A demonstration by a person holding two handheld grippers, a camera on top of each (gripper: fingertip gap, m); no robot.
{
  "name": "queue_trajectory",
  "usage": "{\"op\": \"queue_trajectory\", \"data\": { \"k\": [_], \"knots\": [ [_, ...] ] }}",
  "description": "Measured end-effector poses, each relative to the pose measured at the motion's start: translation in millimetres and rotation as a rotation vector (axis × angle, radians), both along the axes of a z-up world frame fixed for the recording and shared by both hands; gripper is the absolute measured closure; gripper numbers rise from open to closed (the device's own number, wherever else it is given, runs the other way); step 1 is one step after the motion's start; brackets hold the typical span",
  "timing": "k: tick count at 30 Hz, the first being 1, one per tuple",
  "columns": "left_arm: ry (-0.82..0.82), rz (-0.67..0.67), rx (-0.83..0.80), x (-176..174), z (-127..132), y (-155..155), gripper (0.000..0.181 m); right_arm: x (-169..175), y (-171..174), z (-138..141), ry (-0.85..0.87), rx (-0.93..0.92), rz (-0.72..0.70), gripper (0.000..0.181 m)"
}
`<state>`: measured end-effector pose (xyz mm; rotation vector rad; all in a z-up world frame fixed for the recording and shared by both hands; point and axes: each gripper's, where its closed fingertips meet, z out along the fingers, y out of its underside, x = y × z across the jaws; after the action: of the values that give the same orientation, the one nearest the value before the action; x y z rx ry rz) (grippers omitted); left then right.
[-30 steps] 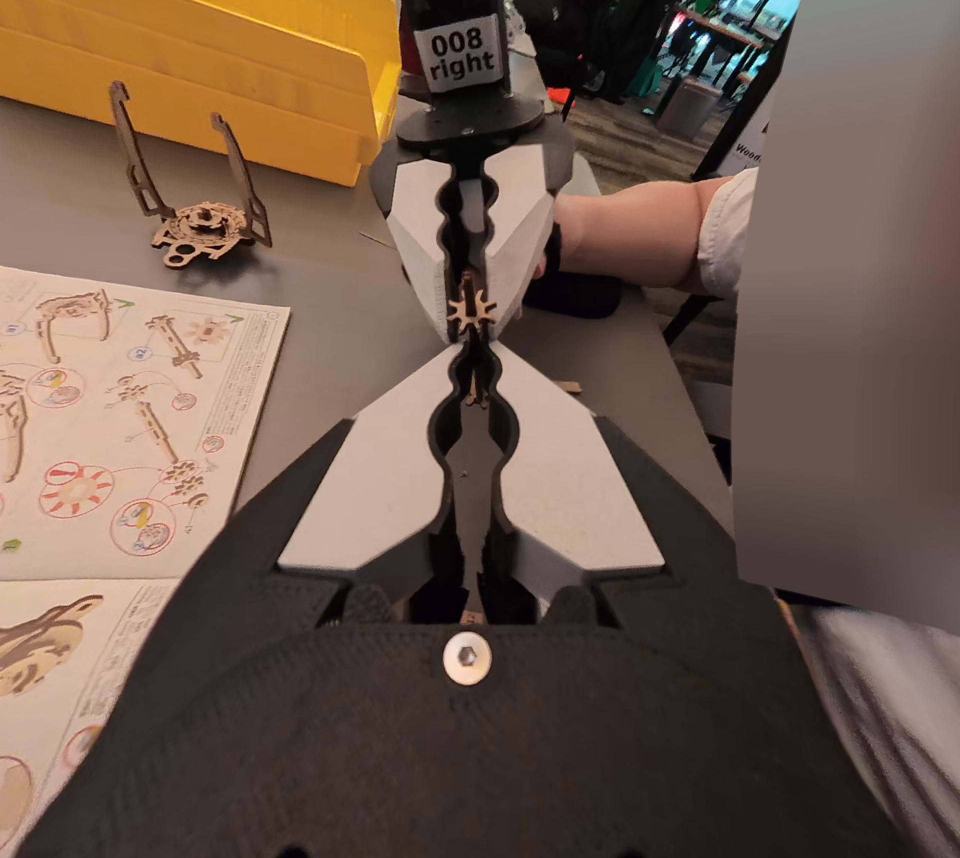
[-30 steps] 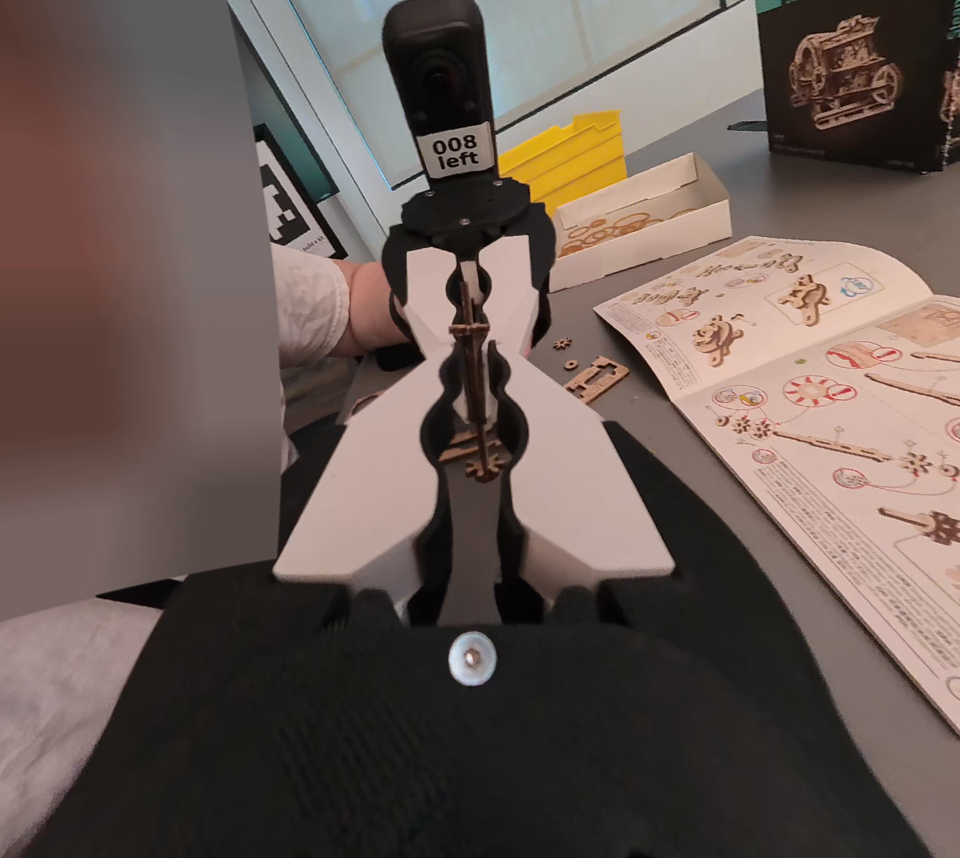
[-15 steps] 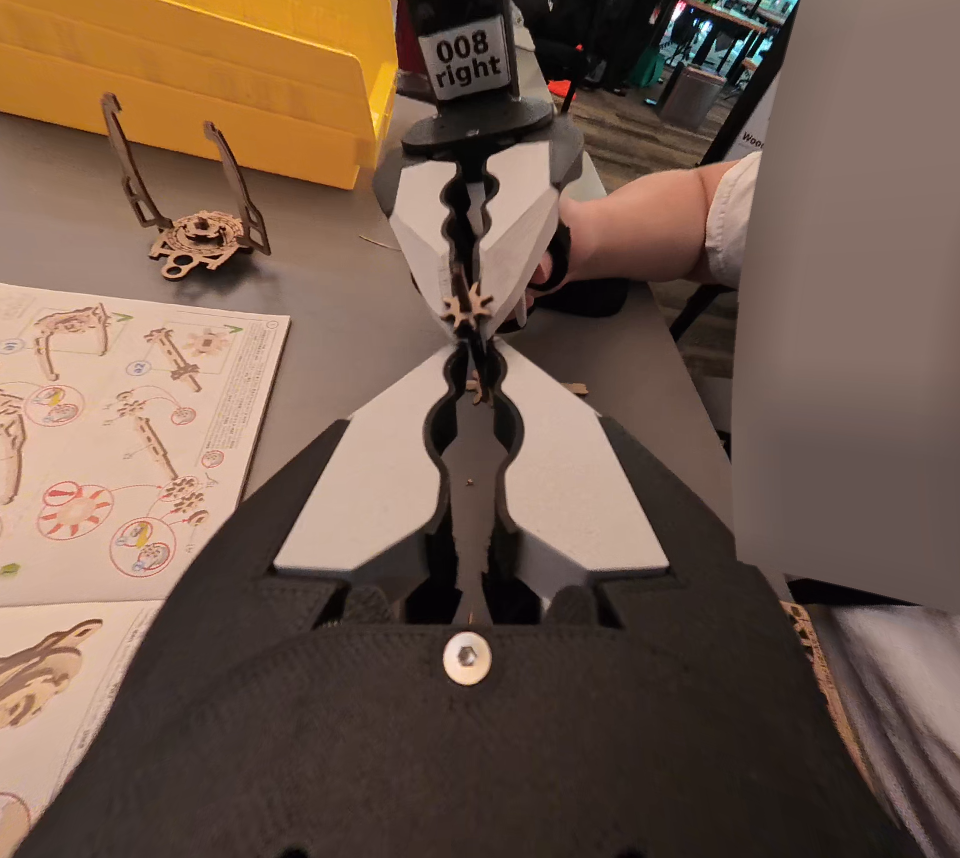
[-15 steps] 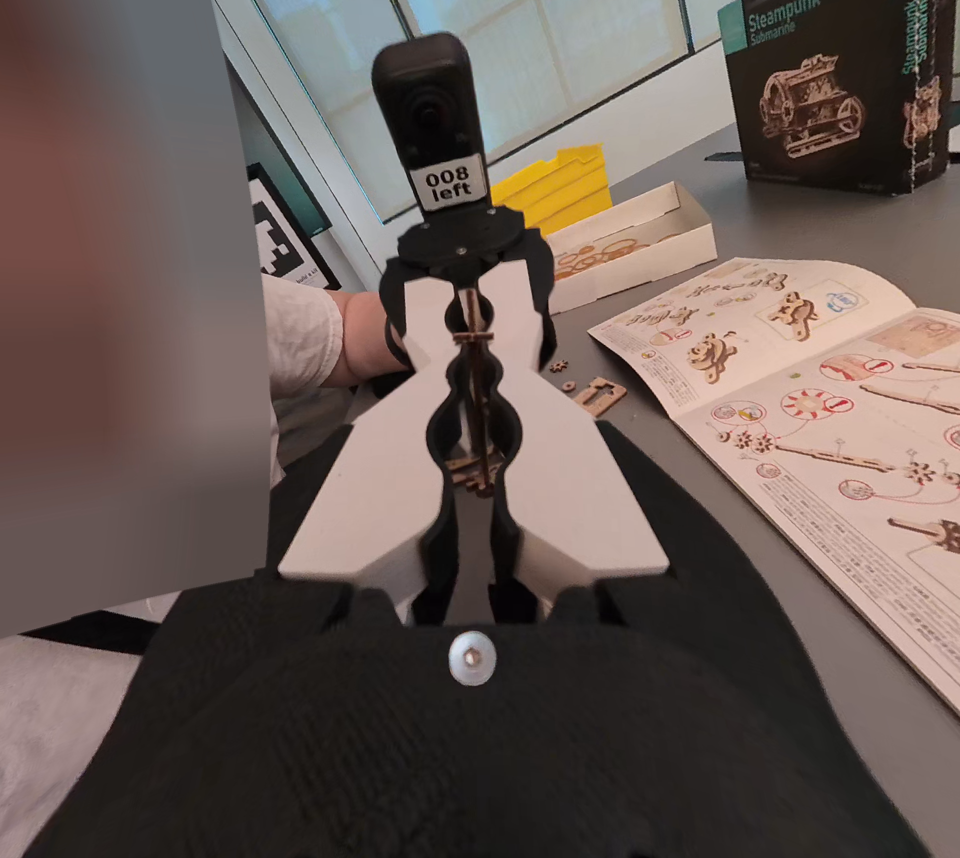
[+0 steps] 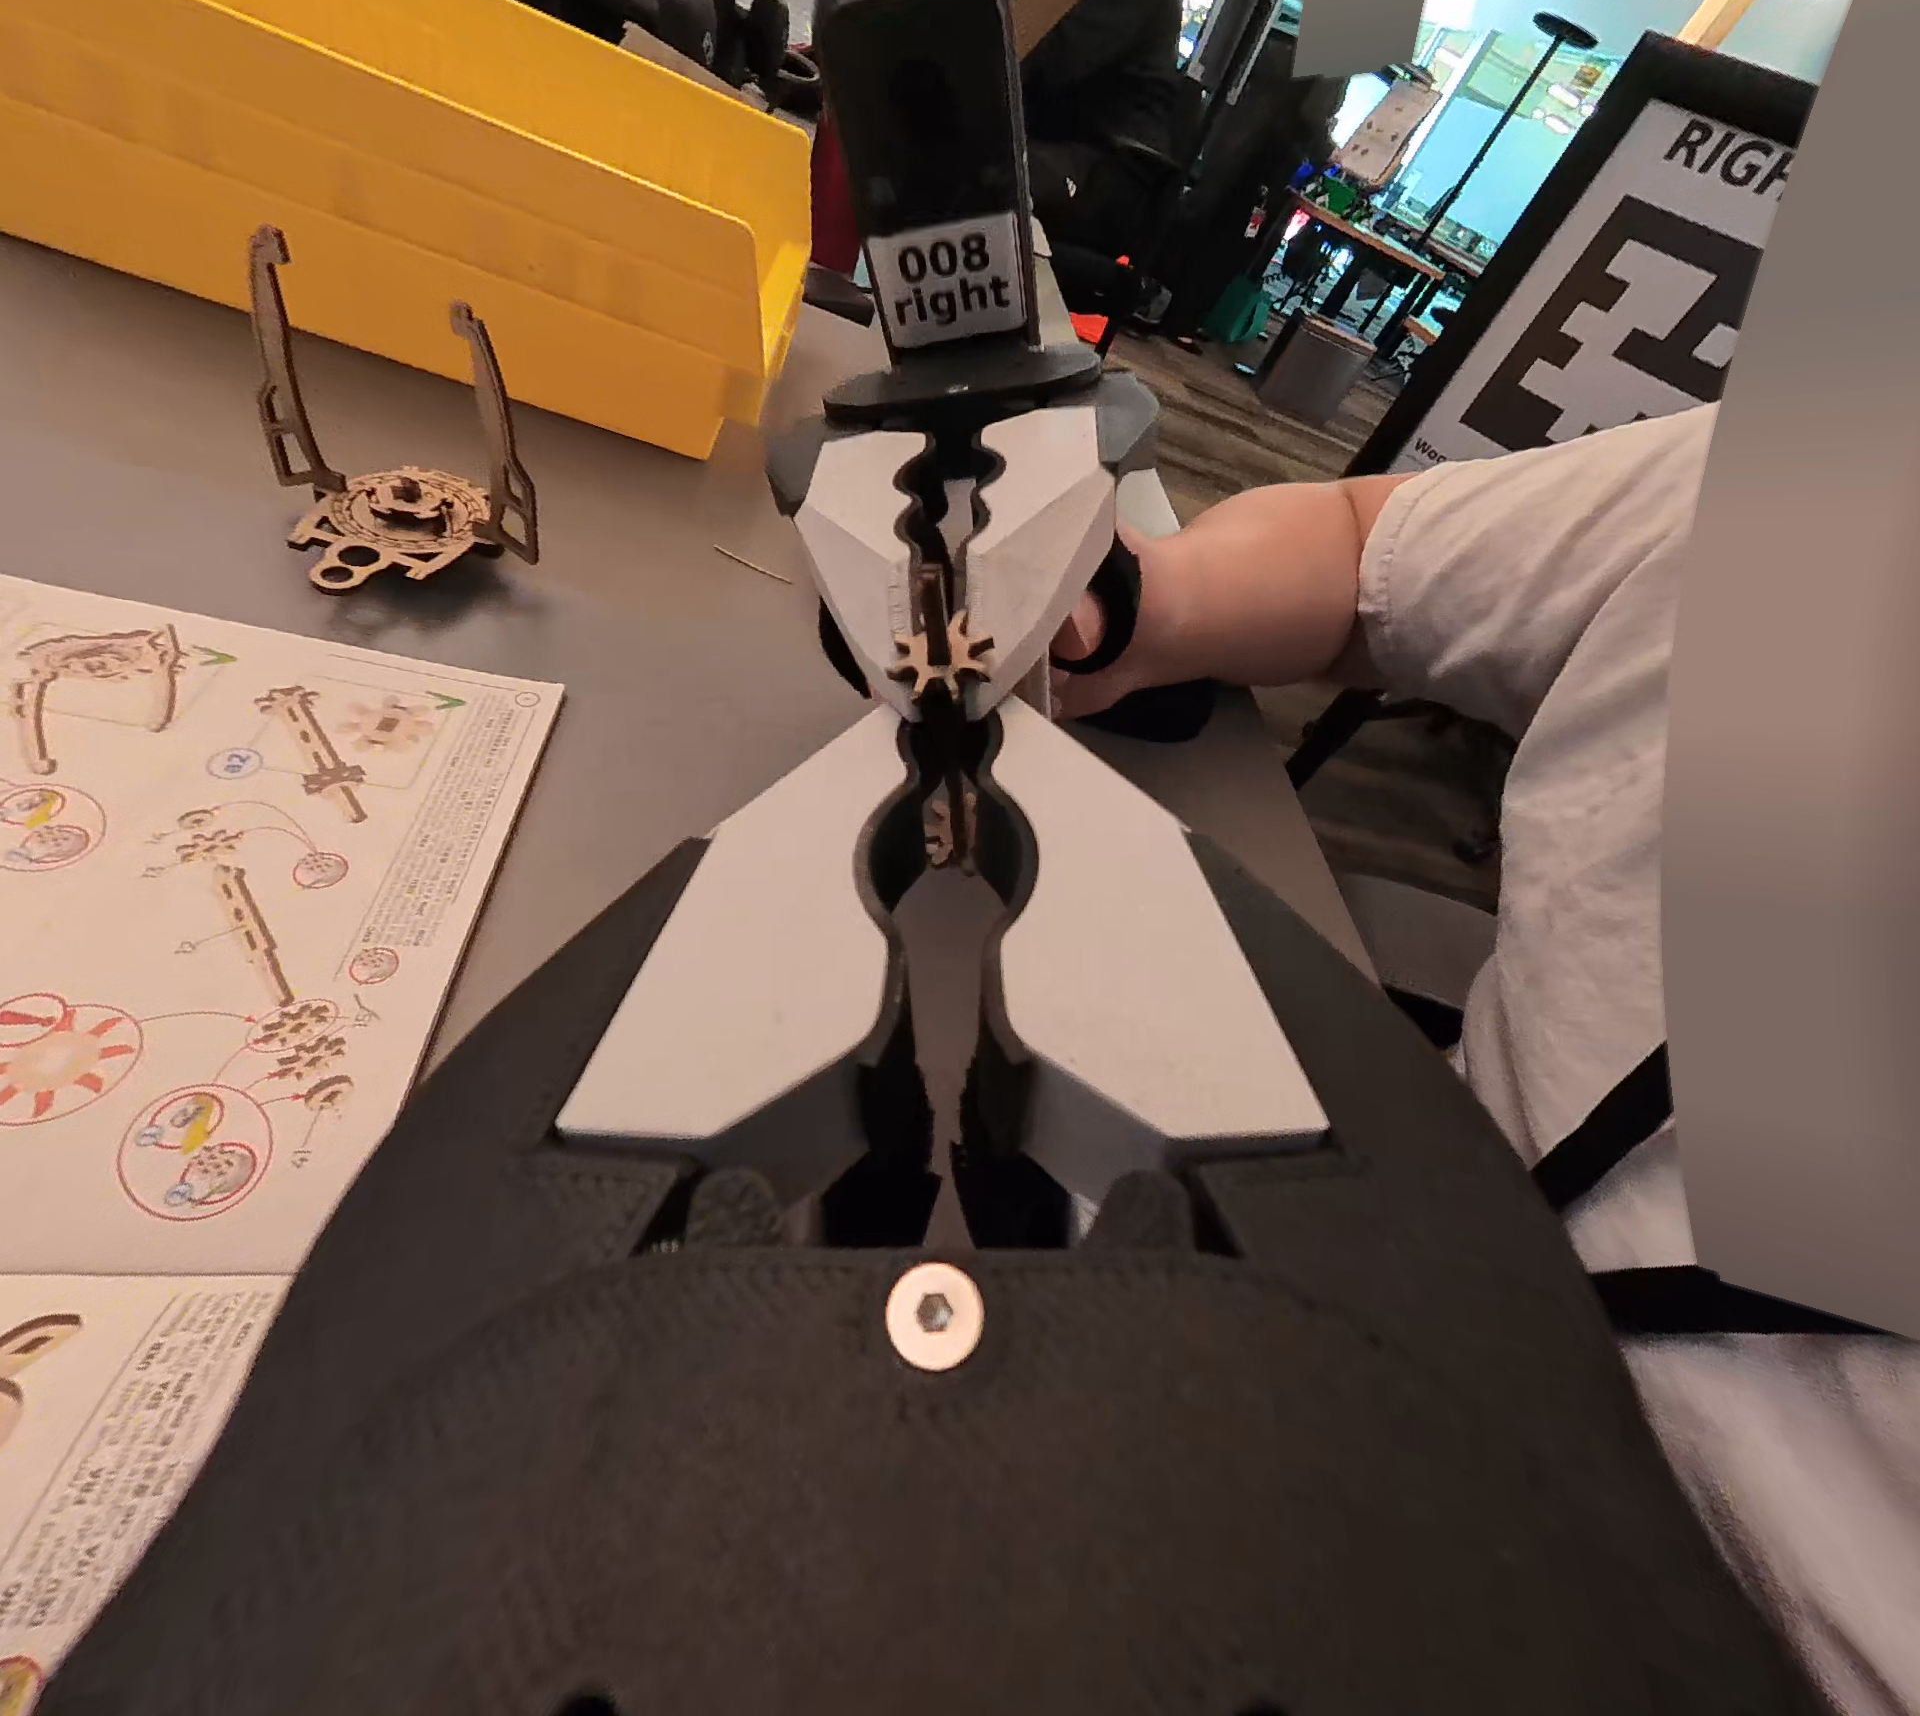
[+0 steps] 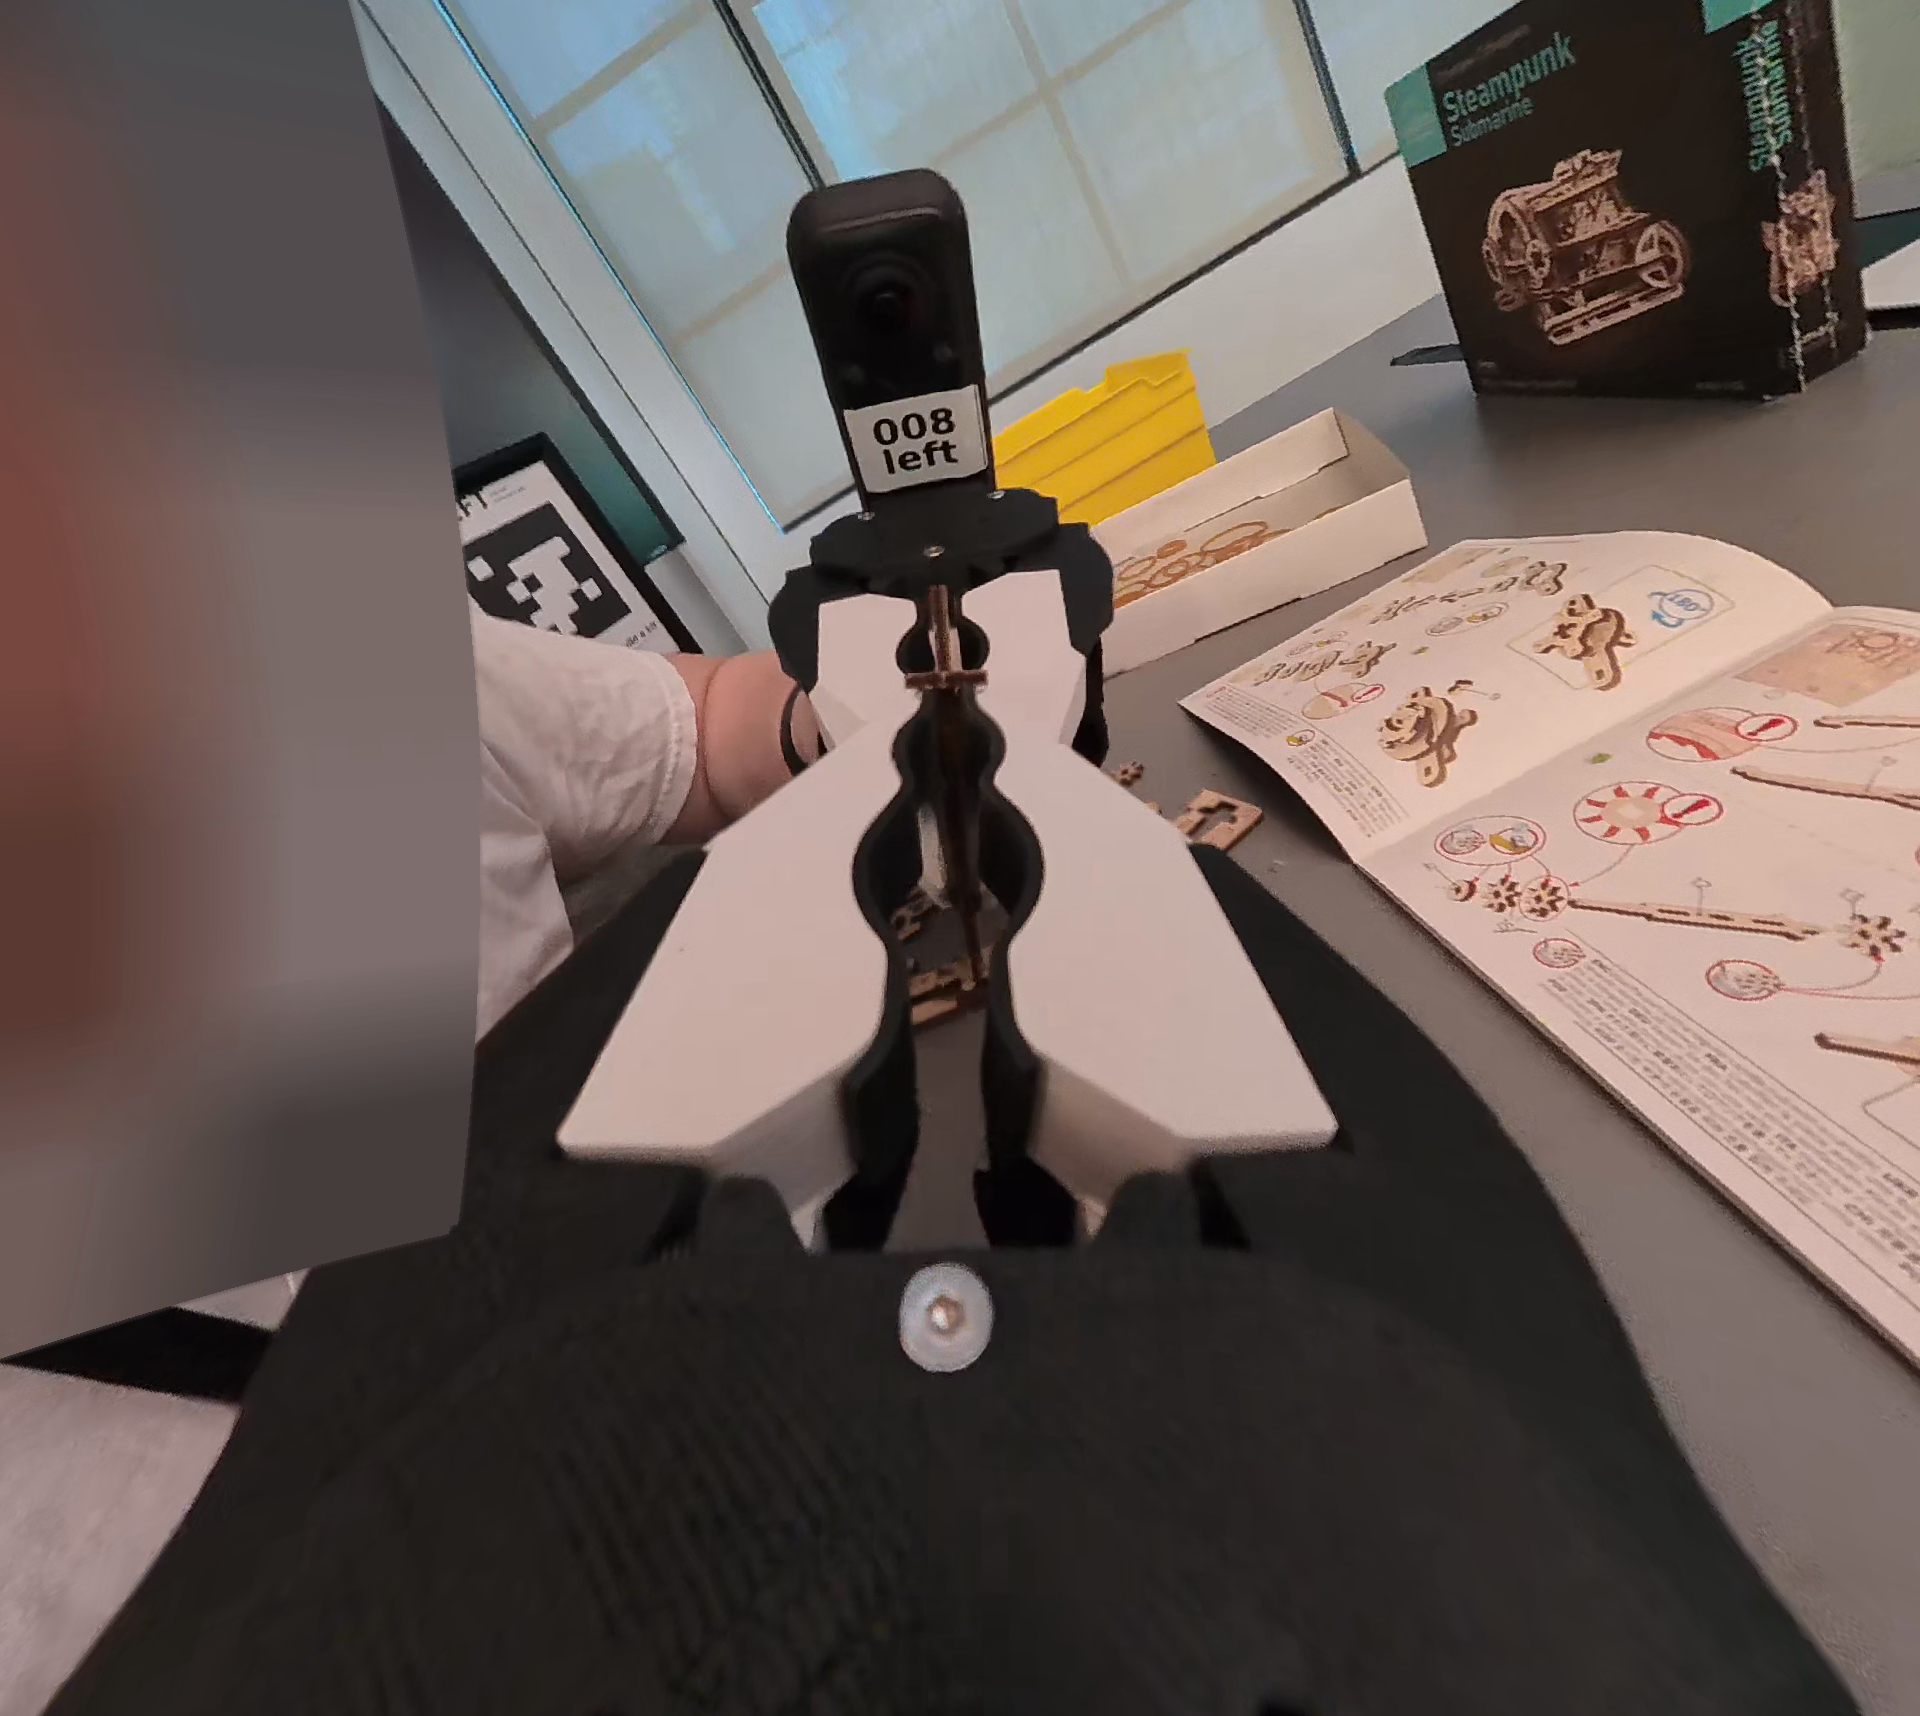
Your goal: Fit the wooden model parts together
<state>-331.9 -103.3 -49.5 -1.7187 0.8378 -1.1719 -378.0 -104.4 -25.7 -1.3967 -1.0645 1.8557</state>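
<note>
A thin wooden rod [image 6: 958, 835] runs along the line of both grippers, which meet tip to tip above the grey table [image 5: 644, 648]. A small wooden gear [image 5: 943, 658] sits on the rod right where the tips meet; in the right wrist view the gear [image 6: 943, 679] shows edge-on. My left gripper [image 5: 940, 736] is shut on one end of the rod [image 5: 948, 825]. My right gripper [image 6: 940, 710] is shut on the other part of it. In the left wrist view the right gripper [image 5: 940, 690] faces me; in the right wrist view the left gripper [image 6: 940, 669] does.
A part-built wooden assembly [image 5: 400, 513] with two upright arms stands by a yellow bin [image 5: 416, 191]. An open instruction booklet [image 6: 1558, 783] lies on the table. A white box of parts [image 6: 1351, 513], a black kit box [image 6: 1621, 212] and loose wooden pieces [image 6: 1216, 819] lie beyond. My right fingertips sit around 4 cm from my left ones. Both grippers' tips are roughly 20 cm from the part-built wooden assembly [image 5: 400, 513].
Both grippers stay tip to tip with the gear between them. The pair has shifted and tilted a little, so more of the room behind shows.
</note>
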Motion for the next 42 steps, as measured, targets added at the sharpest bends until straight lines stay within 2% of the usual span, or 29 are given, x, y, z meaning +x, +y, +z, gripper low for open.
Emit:
{"op": "queue_trajectory", "data": {
  "k": [10, 18, 21, 25, 31, 42],
  "knots": [
    [-0.027, 0.040, 0.009, 2, 3, 5, 0.181, 2, 7, 4, 0.067, -0.151, -0.088, 0.181],
    [-0.058, 0.026, -0.005, 3, 7, 3, 0.181, 4, 6, 8, 0.108, -0.143, -0.096, 0.181],
    [0.024, 0.029, -0.002, 0, -6, 4, 0.181, 0, 6, -2, 0.015, -0.069, -0.096, 0.181],
    [0.133, 0.009, 0.009, -1, -20, 0, 0.181, 0, -1, -17, -0.124, 0.116, -0.080, 0.181],
    [0.057, 0.010, -0.005, 0, -10, 0, 0.181, -1, -1, -9, -0.047, -0.072, -0.007, 0.181],
    [0.065, -0.007, -0.006, 0, -7, -4, 0.181, 0, -5, -6, -0.050, 0.027, -0.014, 0.180]
  ]
}}
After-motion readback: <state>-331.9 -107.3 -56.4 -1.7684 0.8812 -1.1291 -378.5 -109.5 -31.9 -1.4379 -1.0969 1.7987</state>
